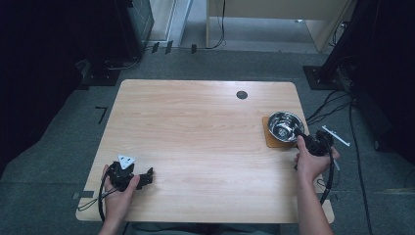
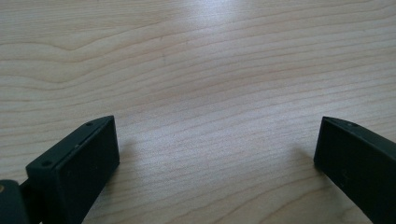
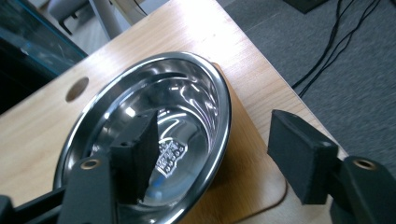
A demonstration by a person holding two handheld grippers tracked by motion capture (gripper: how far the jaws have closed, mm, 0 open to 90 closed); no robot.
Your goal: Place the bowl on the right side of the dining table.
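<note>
Right gripper view showed the spread right tool (image 3: 219,158) straddling the shiny bowl's (image 3: 205,93) rim, ready to squeeze and lift.

Soft light is falling from above onto the table (image 1: 195,147), so the wood is looking bright while the far corners of the room are staying very dark. The high view is looking a bit fuzzy. The bowl (image 3: 154,130) is shining with white glare. The close black jaws are looking blurry, and they are making small soft shadows on the wood.
</note>
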